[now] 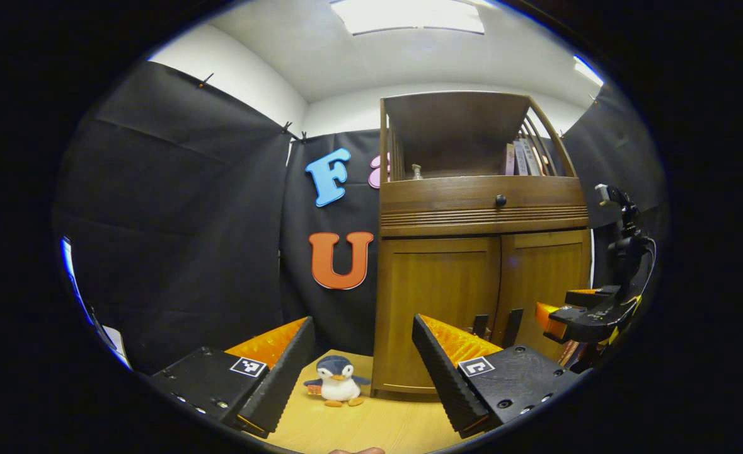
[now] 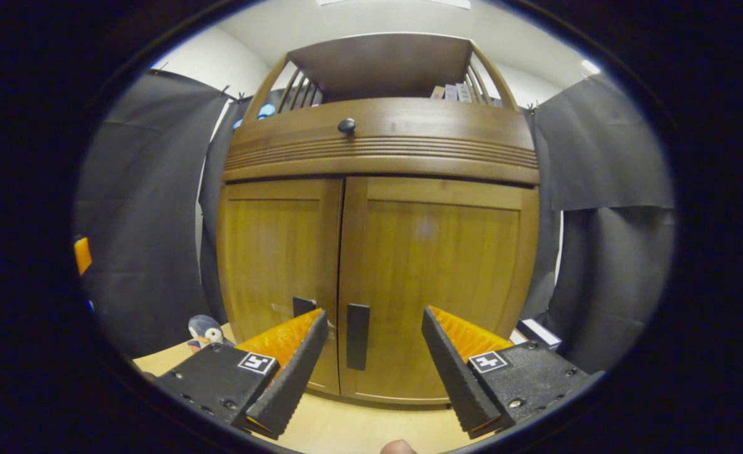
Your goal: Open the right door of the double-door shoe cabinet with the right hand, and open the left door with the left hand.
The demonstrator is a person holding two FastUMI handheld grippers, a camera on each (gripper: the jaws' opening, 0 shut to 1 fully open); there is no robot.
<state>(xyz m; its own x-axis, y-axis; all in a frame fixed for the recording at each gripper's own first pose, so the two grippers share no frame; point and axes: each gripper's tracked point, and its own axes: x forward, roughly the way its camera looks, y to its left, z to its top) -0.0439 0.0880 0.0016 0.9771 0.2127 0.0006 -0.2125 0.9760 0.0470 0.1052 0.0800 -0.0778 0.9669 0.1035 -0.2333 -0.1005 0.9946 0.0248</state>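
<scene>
- Wooden tabletop (image 2: pixel 346 429) carries the shoe cabinet (image 2: pixel 377 252) at its far edge, both doors closed.
- My right gripper (image 2: pixel 374 353), jaws spread, faces the right door's handle (image 2: pixel 357 336).
- My left gripper (image 1: pixel 363 353), spread, holds nothing.

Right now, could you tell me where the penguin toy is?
In the left gripper view, the penguin toy stands on the wooden floor just left of the shoe cabinet, by its bottom corner, in front of the black cloth.
</scene>
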